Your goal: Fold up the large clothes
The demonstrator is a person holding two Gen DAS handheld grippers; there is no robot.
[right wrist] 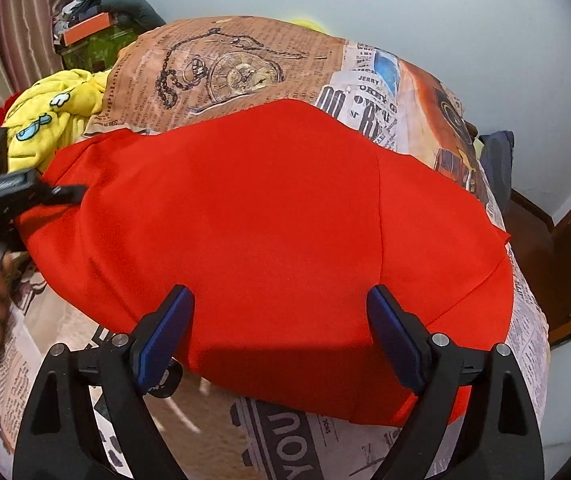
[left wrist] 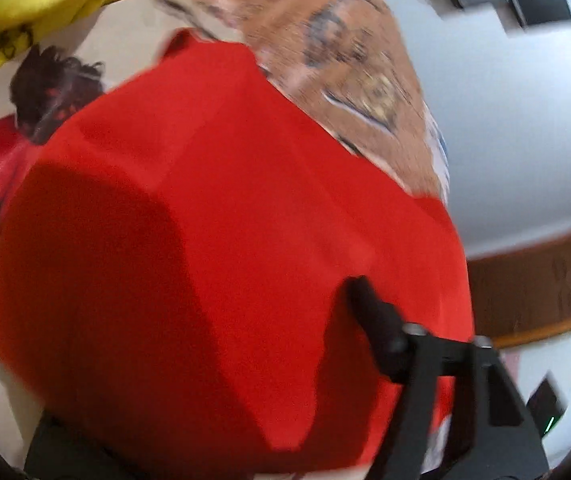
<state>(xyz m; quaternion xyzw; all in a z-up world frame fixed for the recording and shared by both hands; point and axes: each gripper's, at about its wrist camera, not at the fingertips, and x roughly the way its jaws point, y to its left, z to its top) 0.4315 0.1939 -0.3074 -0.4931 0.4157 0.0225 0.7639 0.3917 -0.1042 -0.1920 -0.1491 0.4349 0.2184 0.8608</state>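
Red garment point(right wrist: 269, 216) lies spread mid-frame on our newsprint bedsheet point(right wrist: 221, 68).
Our right gripper point(right wrist: 279, 316) gapes wide above its near edge; our left gripper point(right wrist: 51, 196), frame left, pinches that edge.

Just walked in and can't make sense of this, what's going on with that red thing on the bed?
A person is folding a red garment spread on the newspaper-print bedsheet. The right hand-held gripper hovers open over its near edge. The left hand-held gripper is at its left edge; whether it grips is unclear. A yellow garment lies bunched behind.
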